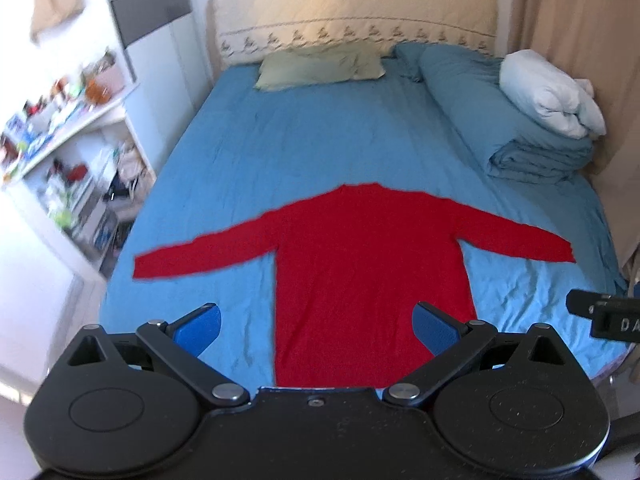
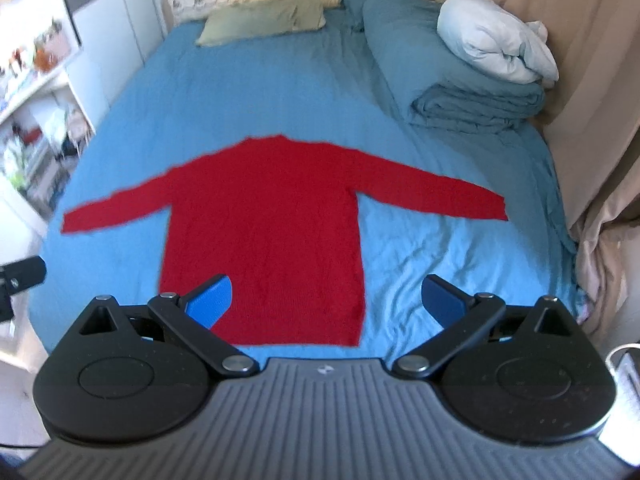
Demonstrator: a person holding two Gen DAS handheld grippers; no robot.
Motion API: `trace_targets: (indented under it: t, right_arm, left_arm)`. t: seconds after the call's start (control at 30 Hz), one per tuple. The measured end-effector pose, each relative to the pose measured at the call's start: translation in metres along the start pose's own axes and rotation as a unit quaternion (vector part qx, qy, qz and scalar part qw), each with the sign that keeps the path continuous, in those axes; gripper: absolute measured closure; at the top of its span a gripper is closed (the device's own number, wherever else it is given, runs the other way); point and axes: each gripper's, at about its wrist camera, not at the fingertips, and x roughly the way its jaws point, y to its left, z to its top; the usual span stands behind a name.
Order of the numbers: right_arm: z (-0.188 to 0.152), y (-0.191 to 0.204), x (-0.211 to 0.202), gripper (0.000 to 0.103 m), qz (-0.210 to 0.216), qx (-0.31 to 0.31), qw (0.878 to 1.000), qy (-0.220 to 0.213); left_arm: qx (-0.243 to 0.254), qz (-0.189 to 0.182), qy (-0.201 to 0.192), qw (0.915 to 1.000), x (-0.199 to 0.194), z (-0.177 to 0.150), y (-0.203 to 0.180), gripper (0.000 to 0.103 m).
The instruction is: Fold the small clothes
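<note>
Red long-sleeved top (image 1: 360, 256), spread flat and unfolded, both sleeves stretched sideways, hem nearest the camera

Red sweater (image 2: 264, 216) flat on blue bed sheet (image 2: 224, 92), sleeves out left and right.
Right gripper (image 2: 326, 304) above near hem, blue pads (image 2: 212, 300) spread wide, holding nothing; folded duvet (image 2: 476, 108) far right.

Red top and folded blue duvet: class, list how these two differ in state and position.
The red top lies spread flat with both sleeves out; the duvet is folded into a thick stack. The top sits near the claws; the duvet sits farther off by the curtain, with a white bundle on it. Both rest on the bed.
</note>
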Motion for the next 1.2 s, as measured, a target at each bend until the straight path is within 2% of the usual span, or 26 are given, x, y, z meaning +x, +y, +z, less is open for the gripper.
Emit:
trace_targets:
  t: [0.13,0.3,0.4,0.53,0.77,0.9,1.07,1.2]
  right_arm:
    - [0.017,-0.01,0.0,0.0,-0.006,0.038,0.999,-0.025]
    - [0.043,-0.037,0.009,0.0,-0.044,0.091,0.994,-0.047]
    - [0.06,-0.06,0.02,0.0,-0.065,0.117,0.989,-0.057]
    - [0.086,-0.102,0.046,0.0,-0.091,0.144,0.983,-0.06]
    - [0.129,-0.195,0.137,0.0,-0.094,0.16,0.982,-0.045]
    - [0.146,-0.25,0.21,0.0,-0.107,0.166,0.98,-0.024]
    - [0.144,-0.299,0.304,0.0,-0.125,0.19,0.974,0.002]
    - [0.126,-0.332,0.383,0.0,-0.134,0.225,0.965,0.017]
  left_arm:
    - [0.015,-0.019,-0.027,0.9993,0.012,0.028,0.008,0.0]
    - [0.029,-0.059,-0.056,0.9963,0.038,0.063,0.007,0.0]
    - [0.032,-0.065,-0.067,0.9951,0.055,0.085,-0.007,0.0]
    - [0.022,-0.058,-0.053,0.9967,0.092,0.114,-0.032,0.0]
    - [-0.012,-0.056,-0.012,0.9983,0.166,0.156,-0.098,0.0]
    - [-0.02,-0.044,0.009,0.9988,0.217,0.174,-0.135,0.0]
    - [-0.018,-0.056,0.038,0.9975,0.289,0.184,-0.176,0.0]
    - [0.005,-0.058,0.061,0.9965,0.36,0.182,-0.211,0.0]
